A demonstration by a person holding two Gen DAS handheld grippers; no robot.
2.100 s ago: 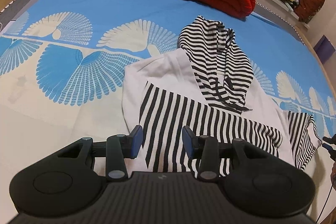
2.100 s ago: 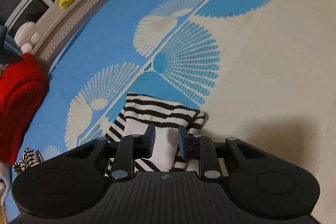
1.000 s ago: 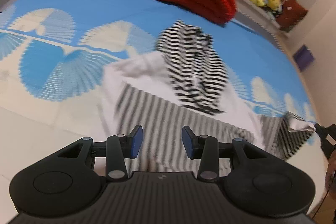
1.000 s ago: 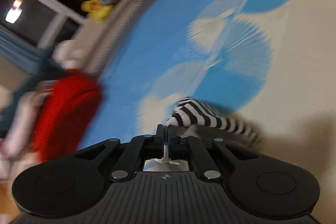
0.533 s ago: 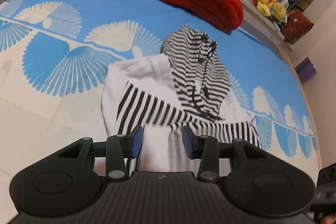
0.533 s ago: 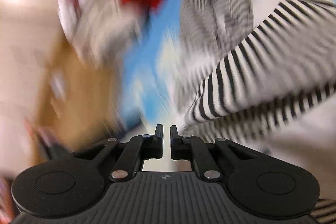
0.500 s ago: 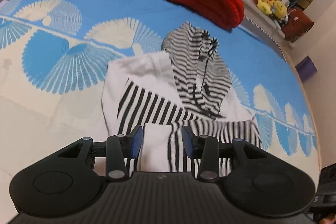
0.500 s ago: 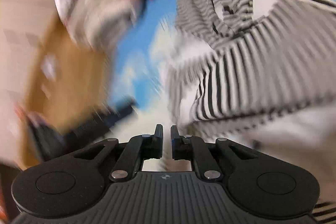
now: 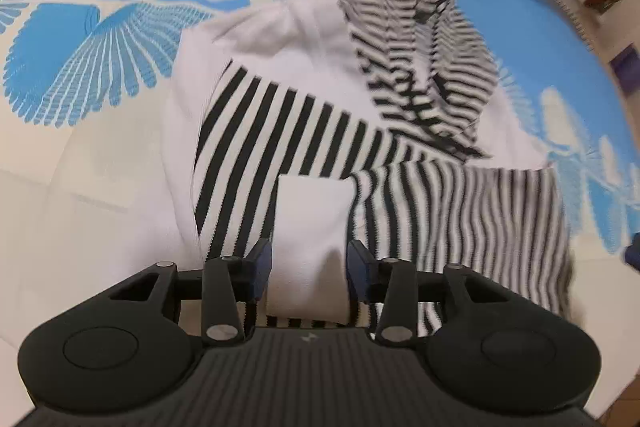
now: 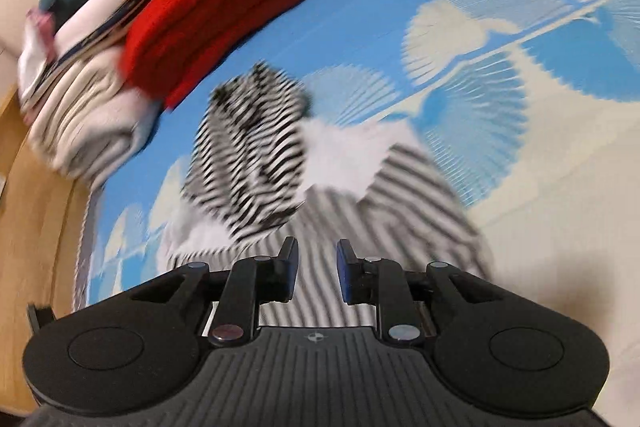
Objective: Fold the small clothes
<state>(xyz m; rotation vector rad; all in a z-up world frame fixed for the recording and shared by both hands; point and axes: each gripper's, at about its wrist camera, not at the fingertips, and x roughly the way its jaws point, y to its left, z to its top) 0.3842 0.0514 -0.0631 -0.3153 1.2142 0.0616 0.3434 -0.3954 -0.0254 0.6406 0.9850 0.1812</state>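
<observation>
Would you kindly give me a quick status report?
Left gripper open. Right gripper open, empty. Black-and-white striped hoodie on bed, sleeves folded in. Nothing obstructing.

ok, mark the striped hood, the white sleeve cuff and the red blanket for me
striped hood (image 9: 420, 39): left wrist view, on the middle of the hood fabric.
white sleeve cuff (image 9: 310, 227): left wrist view, on the cuff's flat face between the open tool's fingers.
red blanket (image 10: 216, 3): right wrist view, on the folded stack's top.
</observation>
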